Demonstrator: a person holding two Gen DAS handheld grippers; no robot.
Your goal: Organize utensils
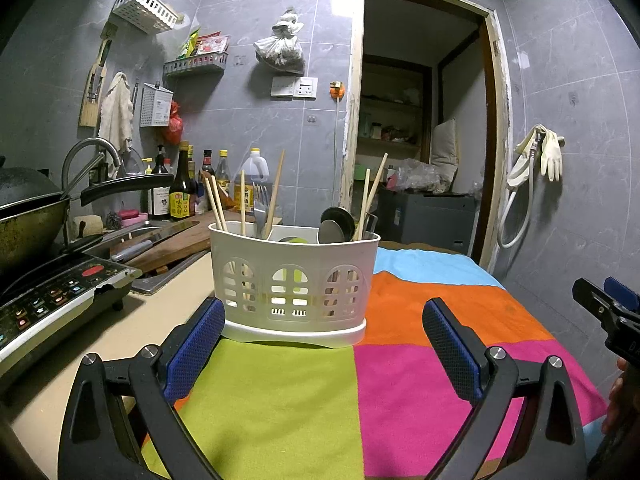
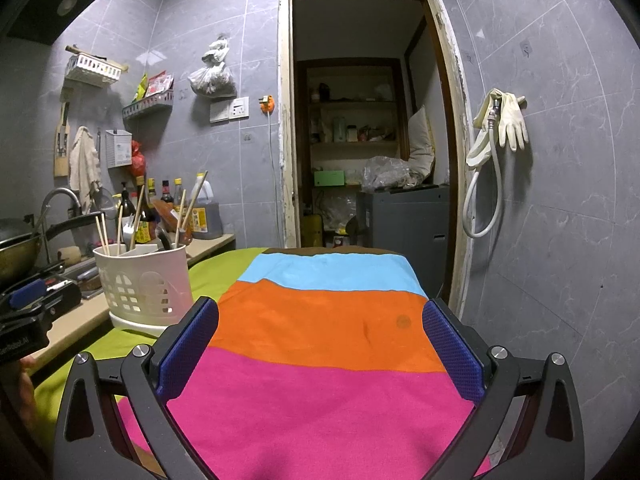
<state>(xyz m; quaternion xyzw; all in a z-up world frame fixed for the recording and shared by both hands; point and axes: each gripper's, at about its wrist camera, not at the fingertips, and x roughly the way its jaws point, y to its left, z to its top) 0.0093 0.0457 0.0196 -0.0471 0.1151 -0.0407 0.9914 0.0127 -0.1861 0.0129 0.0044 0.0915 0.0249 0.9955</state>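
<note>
Where the green patch of the striped cloth (image 1: 280, 400) ends, I see the white holder (image 1: 294, 280) standing upright on it. It has little window holes in its front. Chopsticks (image 1: 276, 192) stick up on its left side next to a fork (image 1: 260, 208). Two spoons (image 1: 334, 226) and more chopsticks lean on its right side.

My left hand-held gripper (image 1: 323, 338) sits just in front of the holder, spread wide with nothing in it. Its left blue pad (image 1: 200, 344) is very close to the holder's base, but I cannot tell if they touch. My right hand-held gripper (image 2: 320, 344) is wide apart too and holds nothing. It floats over the orange and pink stripes, well to the right of the holder.

Left of the cloth, the table (image 1: 132, 336) carries a stove (image 1: 52, 300) with a wok (image 1: 28, 216) on it. Behind that are bottles (image 1: 180, 188) and a cutting board (image 1: 180, 240).
</note>
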